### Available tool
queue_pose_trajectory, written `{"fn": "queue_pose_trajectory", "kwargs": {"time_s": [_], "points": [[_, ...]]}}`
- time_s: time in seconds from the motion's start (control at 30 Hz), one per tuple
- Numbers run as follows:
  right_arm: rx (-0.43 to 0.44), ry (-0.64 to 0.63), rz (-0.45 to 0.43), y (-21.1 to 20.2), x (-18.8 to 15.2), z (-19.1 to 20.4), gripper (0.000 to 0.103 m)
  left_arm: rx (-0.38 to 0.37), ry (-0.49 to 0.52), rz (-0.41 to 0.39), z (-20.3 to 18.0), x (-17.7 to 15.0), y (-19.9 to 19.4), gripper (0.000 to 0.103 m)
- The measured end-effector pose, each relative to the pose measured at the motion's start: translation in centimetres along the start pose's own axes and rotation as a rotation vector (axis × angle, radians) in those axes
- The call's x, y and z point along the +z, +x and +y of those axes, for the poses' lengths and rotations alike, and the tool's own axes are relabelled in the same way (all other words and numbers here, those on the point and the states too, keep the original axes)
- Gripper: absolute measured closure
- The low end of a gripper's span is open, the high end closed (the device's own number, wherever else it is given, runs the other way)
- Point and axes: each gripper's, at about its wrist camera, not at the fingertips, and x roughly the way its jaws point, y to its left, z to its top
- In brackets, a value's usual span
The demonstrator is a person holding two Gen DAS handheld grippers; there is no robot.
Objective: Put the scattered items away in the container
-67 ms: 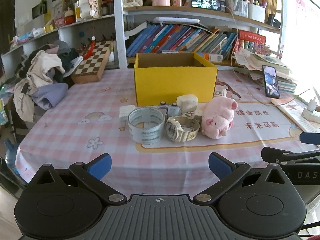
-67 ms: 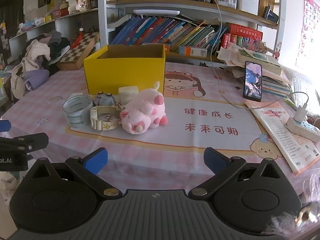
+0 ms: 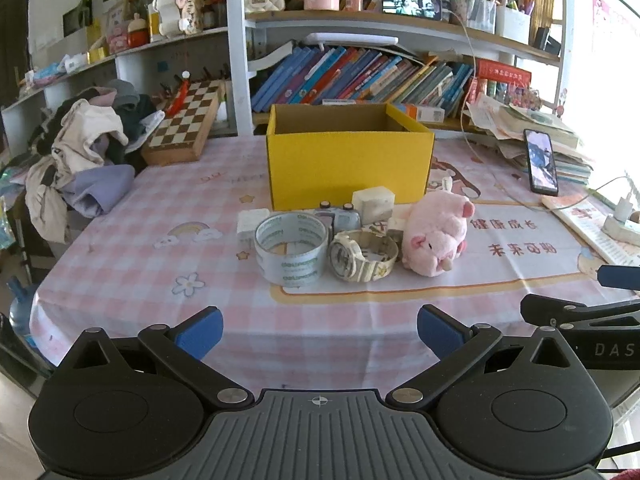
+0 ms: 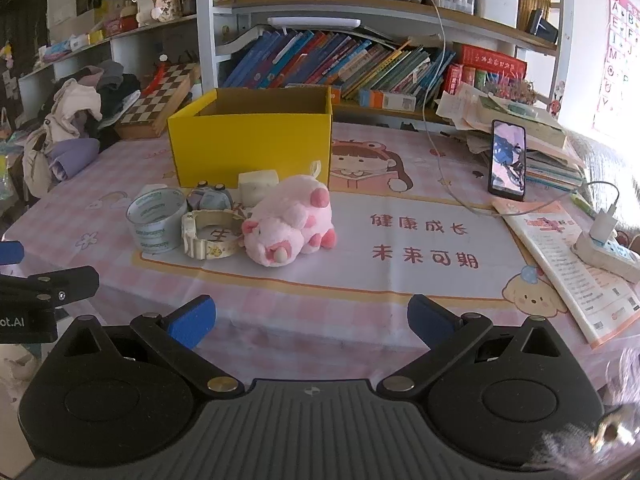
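Nothing shifted since the earlier frame. Ahead of both jaws, on the desk (image 3: 132,216): yellow box (image 3: 349,168) farthest back; nearer, just before it, pink plush pig (image 3: 436,236), tape roll (image 3: 291,247), watch (image 3: 362,255), touching in a row. Left gripper (image 3: 319,330) and right gripper (image 4: 311,322): jaws spread wide, holding nothing, well short of the items.

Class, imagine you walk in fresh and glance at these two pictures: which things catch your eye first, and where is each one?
The bright yellow box stands open near the middle of the pink checked tablecloth, in front of the bookshelf. Just in front of it lies a pink plush pig, with a pale watch and a roll of clear tape to its left. Both grippers, left and right, hang open at the table's near edge.
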Motion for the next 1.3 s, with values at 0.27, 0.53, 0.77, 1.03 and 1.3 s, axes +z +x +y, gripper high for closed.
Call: {"fn": "queue_pose_trajectory", "kwargs": {"time_s": [0.27, 0.53, 0.77, 1.03, 1.3], "points": [[0.004, 0.004, 0.011, 0.13, -0.02, -0.11, 0.000, 0.003, 0.002, 0.020, 0.04, 0.08, 0.29, 0.000], [0.007, 0.002, 0.012, 0.28, 0.18, 0.06, 0.000, 0.005, 0.007, 0.027, -0.19, 0.09, 0.34, 0.000], [0.010, 0.003, 0.013, 0.35, 0.15, 0.11, 0.000, 0.009, 0.009, 0.028, -0.17, 0.07, 0.35, 0.000], [0.013, 0.001, 0.014, 0.43, 0.06, 0.30, 0.000, 0.012, 0.008, 0.028, 0.05, -0.03, 0.34, 0.000], [0.011, -0.006, 0.015, 0.41, -0.03, 0.58, 0.000, 0.011, 0.002, 0.027, 0.23, -0.15, 0.30, 0.000]]}}
